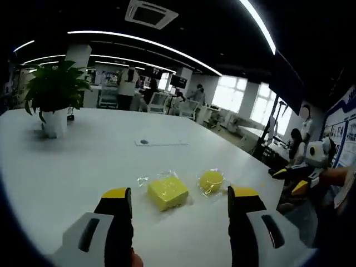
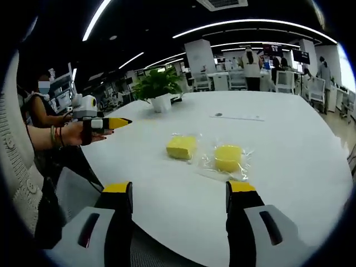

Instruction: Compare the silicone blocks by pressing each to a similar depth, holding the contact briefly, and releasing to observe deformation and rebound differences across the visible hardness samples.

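Two yellow silicone blocks in clear wrappers lie side by side on the white table. In the left gripper view, the square block is on the left and the rounder block on the right. My left gripper hovers just short of them, open and holding nothing. In the right gripper view, the square block and the rounder block lie ahead of my right gripper, also open and apart from them. A hand holds the left gripper off the table edge; the right gripper appears past the table's rim.
A potted plant stands at the far side of the table. A thin flat strip lies beyond the blocks. People sit off the table's edge. Office chairs and desks fill the background.
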`<state>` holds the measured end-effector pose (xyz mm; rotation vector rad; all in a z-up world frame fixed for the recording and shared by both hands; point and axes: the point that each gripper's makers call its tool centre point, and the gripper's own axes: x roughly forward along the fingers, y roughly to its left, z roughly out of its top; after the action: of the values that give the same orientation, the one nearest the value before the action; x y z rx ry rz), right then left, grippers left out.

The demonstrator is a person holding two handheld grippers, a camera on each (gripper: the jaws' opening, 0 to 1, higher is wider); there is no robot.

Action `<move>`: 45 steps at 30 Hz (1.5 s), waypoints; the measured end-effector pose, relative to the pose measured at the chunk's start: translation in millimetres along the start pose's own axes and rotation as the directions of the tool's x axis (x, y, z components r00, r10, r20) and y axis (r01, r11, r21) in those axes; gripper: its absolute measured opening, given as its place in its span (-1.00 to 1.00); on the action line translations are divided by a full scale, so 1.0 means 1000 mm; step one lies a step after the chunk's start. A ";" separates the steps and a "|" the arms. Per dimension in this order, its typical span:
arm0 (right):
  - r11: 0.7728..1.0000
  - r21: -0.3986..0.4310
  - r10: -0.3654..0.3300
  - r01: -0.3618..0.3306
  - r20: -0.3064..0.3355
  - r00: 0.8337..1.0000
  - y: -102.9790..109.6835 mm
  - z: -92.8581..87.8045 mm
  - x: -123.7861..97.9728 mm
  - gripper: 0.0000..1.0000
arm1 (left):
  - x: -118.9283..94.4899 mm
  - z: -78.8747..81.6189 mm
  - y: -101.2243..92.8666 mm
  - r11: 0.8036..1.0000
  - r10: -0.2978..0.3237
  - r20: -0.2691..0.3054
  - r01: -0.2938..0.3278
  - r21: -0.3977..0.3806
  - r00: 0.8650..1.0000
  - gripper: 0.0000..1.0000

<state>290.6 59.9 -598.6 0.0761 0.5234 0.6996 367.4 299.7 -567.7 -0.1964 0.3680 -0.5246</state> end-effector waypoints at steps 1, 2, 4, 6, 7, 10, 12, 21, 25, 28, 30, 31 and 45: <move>1.000 0.001 0.005 -0.005 0.002 1.000 0.001 -0.001 -0.001 0.27 | -0.004 -0.001 -0.002 1.000 0.003 0.004 -0.003 0.006 1.000 0.37; 1.000 0.002 0.010 -0.010 0.007 1.000 0.003 -0.001 -0.001 0.27 | -0.011 -0.002 -0.004 1.000 0.009 0.009 -0.009 0.010 1.000 0.37; 1.000 0.001 0.021 -0.021 0.020 1.000 0.004 -0.002 -0.002 0.29 | -0.023 -0.007 -0.006 1.000 0.027 0.011 -0.027 0.010 1.000 0.38; 1.000 0.006 0.022 -0.022 0.037 0.999 0.003 -0.001 -0.003 0.30 | -0.035 -0.011 -0.005 0.999 0.051 0.021 -0.050 -0.006 0.999 0.38; 1.000 0.012 0.022 -0.022 0.049 0.999 0.003 0.001 -0.003 0.31 | -0.040 -0.011 -0.005 0.998 0.058 0.035 -0.057 -0.024 0.998 0.38; 1.000 0.018 0.023 -0.025 0.102 0.994 0.002 0.010 -0.005 0.34 | -0.055 -0.018 -0.005 0.995 0.078 0.047 -0.075 -0.061 0.996 0.38; 0.998 0.050 0.024 -0.029 0.117 0.993 0.001 0.013 -0.006 0.36 | -0.061 -0.021 -0.005 0.994 0.083 0.049 -0.080 -0.070 0.995 0.38; 0.997 0.064 0.027 -0.036 0.135 0.990 0.000 0.015 -0.007 0.38 | -0.076 -0.027 -0.001 0.990 0.122 0.044 -0.118 -0.079 0.992 0.41; 0.997 0.066 0.021 -0.029 0.116 0.993 -0.003 0.008 -0.008 0.36 | -0.075 -0.027 -0.003 0.991 0.120 0.036 -0.117 -0.068 0.992 0.41; 0.997 0.073 0.023 -0.031 0.117 0.993 -0.004 0.007 -0.008 0.33 | -0.073 -0.027 -0.004 0.992 0.117 0.030 -0.115 -0.058 0.993 0.41; 0.997 0.070 0.022 -0.030 0.115 0.993 -0.003 0.006 -0.009 0.33 | -0.072 -0.028 -0.005 0.993 0.112 0.023 -0.111 -0.050 0.993 0.41; 0.997 0.070 0.022 -0.030 0.115 0.993 -0.003 0.006 -0.009 0.32 | -0.072 -0.028 -0.006 0.993 0.111 0.021 -0.110 -0.047 0.994 0.41; 0.997 0.069 0.024 -0.031 0.094 0.995 -0.003 -0.001 -0.011 0.28 | -0.061 -0.027 -0.016 0.996 0.074 -0.006 -0.074 -0.053 0.997 0.39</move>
<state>284.7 51.0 -595.4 0.1814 0.4584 0.7010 300.6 315.3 -570.0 -0.2321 0.3921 -0.4423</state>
